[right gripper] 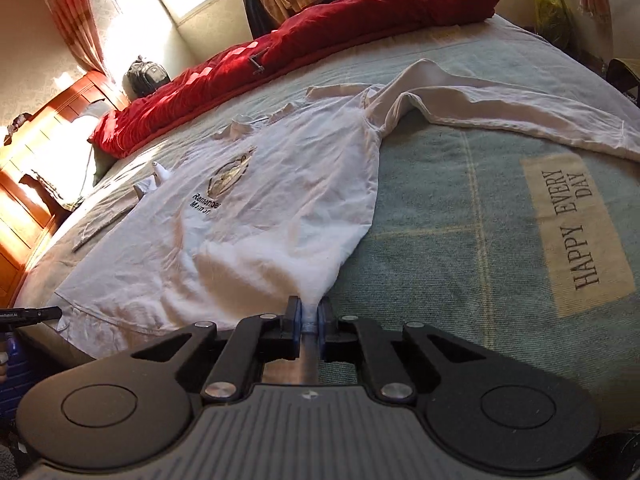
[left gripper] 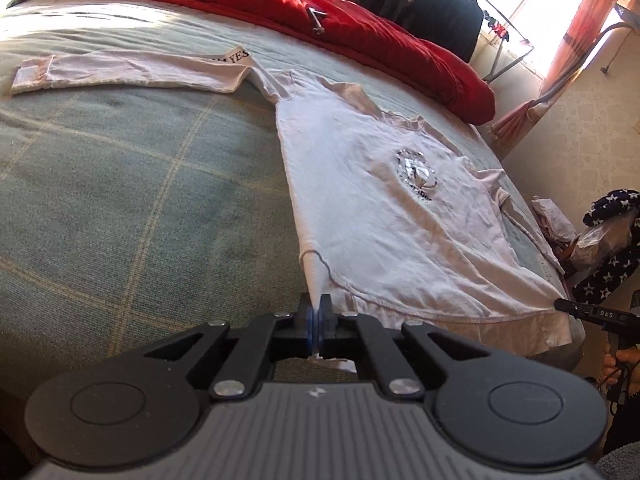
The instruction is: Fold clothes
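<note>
Left hand-held gripper (left gripper: 316, 312) is clenched on the hem corner of a white long-sleeved shirt (left gripper: 380, 208), a tuft of cloth pinched between its blue pads and poking out behind them. Right hand-held gripper (right gripper: 309, 314) grasps the opposite hem corner of the same shirt (right gripper: 256, 216), its pads pressed on a bunched strip of fabric; no earlier view is at hand to compare. Each tool shows at the edge of the other's view as a dark tip beside the hem. Front side up, the shirt lies spread on the bed, its hem toward the near edge and its collar toward the far side, with a round printed emblem (left gripper: 416, 172) and dark lettering on the chest. One sleeve (left gripper: 132, 72) stretches out flat across the bed, well away from the body of the shirt; the other sleeve (right gripper: 500, 104) lies loosely rumpled with a raised fold. Under it is a grey-green checked bedspread (left gripper: 140, 184) bearing a beige patch that reads HAPPY EVERY DAY (right gripper: 576, 224). Beyond the collar a red duvet (left gripper: 280, 4) is heaped along the far side of the bed, sunlit from a window. Dark clothes hang on a rack (left gripper: 436, 4) behind it, and a wooden headboard (right gripper: 36, 168) stands at one end.
</note>
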The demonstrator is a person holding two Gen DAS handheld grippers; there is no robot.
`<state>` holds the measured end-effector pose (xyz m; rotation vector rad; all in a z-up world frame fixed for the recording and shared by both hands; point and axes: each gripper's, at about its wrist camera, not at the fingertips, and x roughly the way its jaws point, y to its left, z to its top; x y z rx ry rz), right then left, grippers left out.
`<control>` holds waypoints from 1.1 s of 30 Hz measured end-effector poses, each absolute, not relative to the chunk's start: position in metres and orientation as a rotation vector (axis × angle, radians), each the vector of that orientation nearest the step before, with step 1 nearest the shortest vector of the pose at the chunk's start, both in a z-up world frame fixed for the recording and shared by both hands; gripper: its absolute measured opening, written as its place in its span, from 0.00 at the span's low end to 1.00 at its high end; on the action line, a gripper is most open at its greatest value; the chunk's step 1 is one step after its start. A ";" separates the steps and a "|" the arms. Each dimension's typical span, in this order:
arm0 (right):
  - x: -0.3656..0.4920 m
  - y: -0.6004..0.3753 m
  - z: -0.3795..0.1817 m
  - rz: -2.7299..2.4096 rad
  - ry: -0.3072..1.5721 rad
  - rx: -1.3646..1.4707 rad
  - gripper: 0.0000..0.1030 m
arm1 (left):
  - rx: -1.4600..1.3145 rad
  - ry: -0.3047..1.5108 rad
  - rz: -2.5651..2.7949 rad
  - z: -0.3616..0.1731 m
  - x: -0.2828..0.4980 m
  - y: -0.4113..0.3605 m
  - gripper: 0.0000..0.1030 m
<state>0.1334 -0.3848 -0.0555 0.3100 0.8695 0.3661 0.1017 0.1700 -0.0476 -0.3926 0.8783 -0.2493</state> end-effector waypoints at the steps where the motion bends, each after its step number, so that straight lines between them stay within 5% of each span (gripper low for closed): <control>1: 0.135 -0.387 -0.051 0.370 0.871 0.301 0.10 | -0.387 0.887 -0.249 -0.046 0.101 0.168 0.00; 6: 0.140 -0.379 -0.082 0.293 1.034 0.194 0.17 | -0.325 1.006 -0.154 -0.061 0.104 0.170 0.03; 12: 0.157 -0.372 -0.054 0.298 0.908 0.203 0.33 | -0.213 0.890 -0.193 -0.024 0.123 0.156 0.12; 18: 0.214 -0.346 -0.048 0.371 0.837 0.289 0.33 | -0.096 0.863 -0.348 -0.040 0.184 0.084 0.17; 23: 0.248 -0.334 -0.094 0.395 0.955 0.358 0.33 | -0.045 0.926 -0.383 -0.083 0.204 0.055 0.17; 25: 0.251 -0.337 -0.105 0.339 0.928 0.290 0.17 | -0.020 0.929 -0.382 -0.090 0.202 0.058 0.20; 26: 0.254 -0.345 -0.107 0.309 0.918 0.299 0.00 | -0.011 0.926 -0.384 -0.090 0.199 0.061 0.22; 31: 0.265 -0.365 -0.103 0.218 0.894 0.286 0.00 | 0.035 0.941 -0.347 -0.086 0.186 0.079 0.21; 33: 0.263 -0.358 -0.093 0.216 0.879 0.246 0.19 | 0.070 0.935 -0.330 -0.079 0.183 0.079 0.21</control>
